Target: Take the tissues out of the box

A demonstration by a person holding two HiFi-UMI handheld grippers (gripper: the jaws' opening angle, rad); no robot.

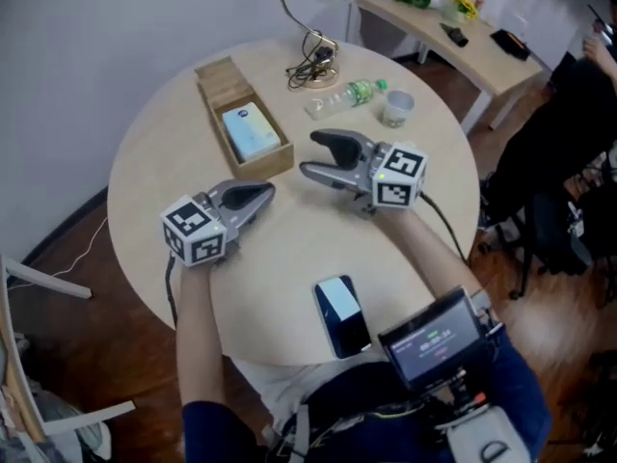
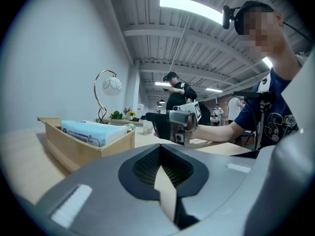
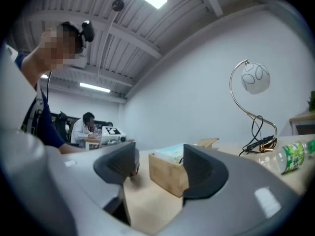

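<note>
Office: ceiling strip light [image 2: 192, 8], desk [image 1: 439, 37], seated worker [image 3: 84, 128]

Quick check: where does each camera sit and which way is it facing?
Head view: on the person's head, steeply down at the table, box, left tongs, right tongs; both forearms show.
Left gripper view: on the left tongs, facing the box and right tongs; its closed jaws show.
Right gripper view: on the right tongs, facing the box and lamp; its open jaws show.
Shared: all three see the box.
</note>
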